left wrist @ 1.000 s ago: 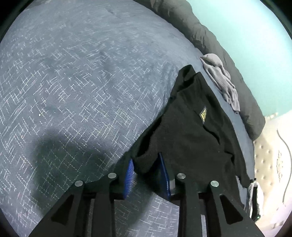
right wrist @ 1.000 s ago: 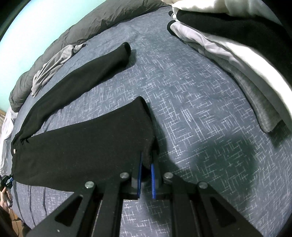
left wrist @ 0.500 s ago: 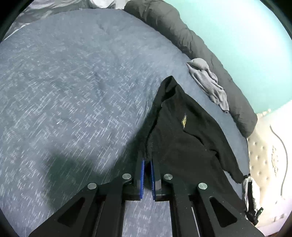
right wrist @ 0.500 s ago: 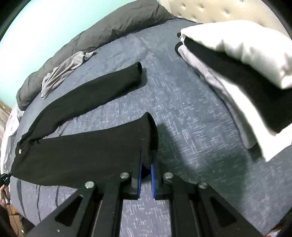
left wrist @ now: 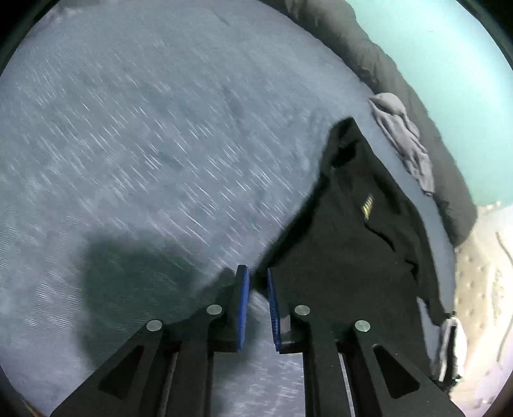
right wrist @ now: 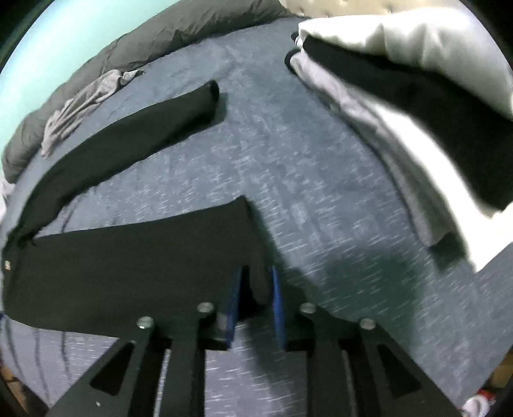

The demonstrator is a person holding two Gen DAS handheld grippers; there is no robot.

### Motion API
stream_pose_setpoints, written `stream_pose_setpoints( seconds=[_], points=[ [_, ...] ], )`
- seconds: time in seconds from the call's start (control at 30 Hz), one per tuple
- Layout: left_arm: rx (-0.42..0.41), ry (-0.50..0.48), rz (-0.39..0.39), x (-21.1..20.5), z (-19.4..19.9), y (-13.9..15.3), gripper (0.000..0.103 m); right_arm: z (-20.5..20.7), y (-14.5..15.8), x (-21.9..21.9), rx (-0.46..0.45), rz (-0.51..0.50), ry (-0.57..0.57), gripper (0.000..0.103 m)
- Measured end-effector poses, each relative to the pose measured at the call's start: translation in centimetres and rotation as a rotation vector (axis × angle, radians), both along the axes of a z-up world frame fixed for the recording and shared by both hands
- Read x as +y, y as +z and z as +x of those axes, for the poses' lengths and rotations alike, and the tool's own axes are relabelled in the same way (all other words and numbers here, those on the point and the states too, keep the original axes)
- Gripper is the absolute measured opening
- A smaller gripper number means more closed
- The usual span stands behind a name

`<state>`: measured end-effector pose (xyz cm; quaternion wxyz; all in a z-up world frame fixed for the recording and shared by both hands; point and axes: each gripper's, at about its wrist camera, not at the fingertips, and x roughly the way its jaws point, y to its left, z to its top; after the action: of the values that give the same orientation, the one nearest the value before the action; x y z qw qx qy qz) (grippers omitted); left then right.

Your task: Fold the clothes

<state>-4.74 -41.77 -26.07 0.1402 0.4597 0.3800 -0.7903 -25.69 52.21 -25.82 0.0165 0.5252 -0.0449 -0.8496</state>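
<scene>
Now both claws opening — left claw (left wrist: 256, 282), right claw (right wrist: 255, 282).

One black trousers (right wrist: 134, 266), one grey garment (right wrist: 80, 109) (perhaps more stacked).

We are in a home bedroom: a bed (right wrist: 320, 179) with blue patterned cover, tufted headboard (left wrist: 481, 282), rolled grey duvet (right wrist: 160, 35), stacked folded laundry (right wrist: 416, 96).

A blue patterned bedspread (left wrist: 154, 134), a grey duvet (right wrist: 179, 29), a teal wall (left wrist: 449, 80) and a tufted headboard (left wrist: 481, 272) surround the scene.
</scene>
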Motion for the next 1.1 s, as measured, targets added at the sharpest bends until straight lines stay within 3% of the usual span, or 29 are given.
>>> stream_pose_setpoints(
  seconds=[0.17, 0.3, 0.53, 0.67, 0.83, 1.1],
  points=[
    [0.042, -0.062, -0.078, -1.0, -2.6, 3.3, 0.013, 0.3, 2.2, -2.2, 0.098, 0.067, 0.026, 0.029],
    [0.082, -0.137, -0.096, -0.6, -7.4, 5.0, 0.013, -0.4, 2.9, -7.8, 0.15, -0.002, 0.101, 0.031],
    [0.098, -0.202, -0.04, 0.7, -18.3, 3.9, 0.017, -2.7, 1.0, -20.8, 0.156, -0.187, 0.288, 0.032],
    [0.075, -0.219, -0.028, 0.2, -23.2, 2.3, 0.023, -3.3, 0.4, -25.0, 0.159, -0.215, 0.368, 0.032],
    [0.047, -0.24, -0.017, -0.8, -27.7, 0.3, 0.024, -3.7, 0.0, -26.6, 0.158, -0.209, 0.396, 0.032],
    [0.055, -0.256, 0.003, -1.7, -30.9, -1.4, 0.023, -4.7, -0.6, -24.3, 0.147, -0.221, 0.328, 0.032]
  ],
)
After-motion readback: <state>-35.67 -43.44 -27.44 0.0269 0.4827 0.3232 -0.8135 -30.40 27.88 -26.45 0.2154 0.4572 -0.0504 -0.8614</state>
